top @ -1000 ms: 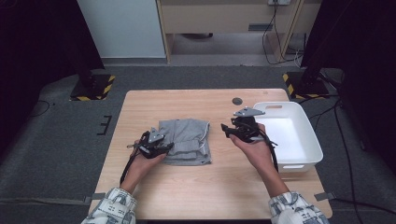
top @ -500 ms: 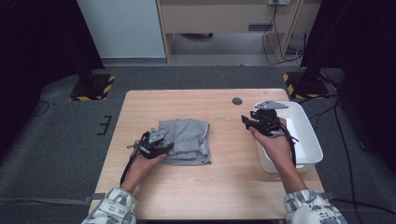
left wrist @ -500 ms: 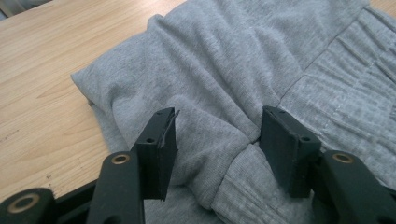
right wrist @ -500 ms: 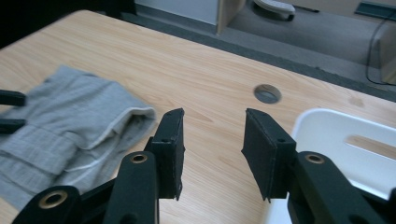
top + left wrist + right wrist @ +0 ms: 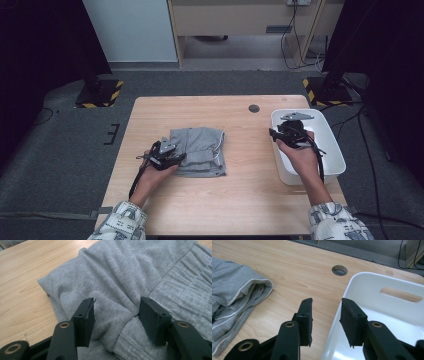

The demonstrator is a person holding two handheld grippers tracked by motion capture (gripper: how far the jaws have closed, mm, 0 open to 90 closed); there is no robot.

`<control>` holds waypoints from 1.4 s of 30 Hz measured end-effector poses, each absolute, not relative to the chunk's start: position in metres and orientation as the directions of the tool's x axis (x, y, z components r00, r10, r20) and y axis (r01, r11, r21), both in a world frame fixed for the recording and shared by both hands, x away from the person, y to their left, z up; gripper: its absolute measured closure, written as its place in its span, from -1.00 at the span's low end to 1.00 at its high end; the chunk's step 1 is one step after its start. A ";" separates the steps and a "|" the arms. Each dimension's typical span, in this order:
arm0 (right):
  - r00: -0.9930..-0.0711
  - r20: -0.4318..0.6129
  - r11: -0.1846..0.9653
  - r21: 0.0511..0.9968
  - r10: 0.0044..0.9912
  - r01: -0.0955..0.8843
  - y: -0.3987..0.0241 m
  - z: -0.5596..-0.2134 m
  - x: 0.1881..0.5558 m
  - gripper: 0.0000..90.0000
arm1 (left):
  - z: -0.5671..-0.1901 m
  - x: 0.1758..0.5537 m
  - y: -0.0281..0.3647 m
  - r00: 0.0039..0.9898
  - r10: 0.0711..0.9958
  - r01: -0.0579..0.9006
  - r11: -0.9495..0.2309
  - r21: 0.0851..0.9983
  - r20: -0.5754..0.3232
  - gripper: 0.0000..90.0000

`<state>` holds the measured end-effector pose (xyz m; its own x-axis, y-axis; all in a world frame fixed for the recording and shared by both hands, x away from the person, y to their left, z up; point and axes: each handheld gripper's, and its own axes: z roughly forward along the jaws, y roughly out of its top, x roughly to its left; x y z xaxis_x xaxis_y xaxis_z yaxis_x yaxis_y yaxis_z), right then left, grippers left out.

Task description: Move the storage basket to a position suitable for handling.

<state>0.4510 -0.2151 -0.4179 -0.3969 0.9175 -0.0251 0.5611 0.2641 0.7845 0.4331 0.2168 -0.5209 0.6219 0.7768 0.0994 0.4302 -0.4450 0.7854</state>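
Your wooden table [image 5: 240, 200] carries the folded grey garment [image 5: 200, 155] left of centre and a white bin [image 5: 334, 161] at its right edge. Your left gripper [image 5: 116, 312] clamps a garment fold. Your right gripper [image 5: 325, 315], jaws apart and just closing, straddles the bin's rim.

Even, soft overhead light keeps the desk [image 5: 240, 200] bright in the high view, while the room falls to near black at 9 and 3 o'clock. Both gripper views are sharp up close, with faint shadows under the grey garment [image 5: 120, 277] and a mild sheen on the white bin [image 5: 372, 290] at 5 o'clock. The floor toward 12 o'clock looks slightly soft.
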 end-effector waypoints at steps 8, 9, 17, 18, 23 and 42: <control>-0.396 -0.018 0.273 0.753 0.918 0.599 -0.218 -0.435 0.454 0.36 | -0.521 0.433 0.217 0.621 0.778 0.432 -0.444 0.785 0.098 0.01; -0.397 -0.020 0.275 0.752 0.918 0.598 -0.218 -0.436 0.455 0.36 | -0.521 0.433 0.216 0.621 0.778 0.432 -0.444 0.785 0.098 0.01; -0.411 -0.019 0.297 0.722 0.911 0.625 -0.216 -0.446 0.455 0.28 | -0.522 0.433 0.216 0.621 0.778 0.433 -0.442 0.785 0.096 0.01; -0.415 -0.024 0.304 0.719 0.909 0.625 -0.215 -0.446 0.455 0.28 | -0.522 0.433 0.216 0.621 0.778 0.433 -0.442 0.785 0.096 0.01; -0.426 -0.027 0.319 0.707 0.904 0.631 -0.212 -0.449 0.456 0.24 | -0.521 0.433 0.216 0.621 0.778 0.431 -0.444 0.785 0.099 0.01; -0.408 0.015 0.282 0.699 0.913 0.657 -0.200 -0.454 0.456 0.22 | -0.522 0.433 0.216 0.620 0.778 0.431 -0.446 0.784 0.102 0.01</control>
<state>0.4559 -0.2004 -0.4541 -0.4083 0.9127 0.0154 0.6568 0.2820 0.6993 0.4332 0.2155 -0.5215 0.6204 0.7776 0.1018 0.4309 -0.4464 0.7842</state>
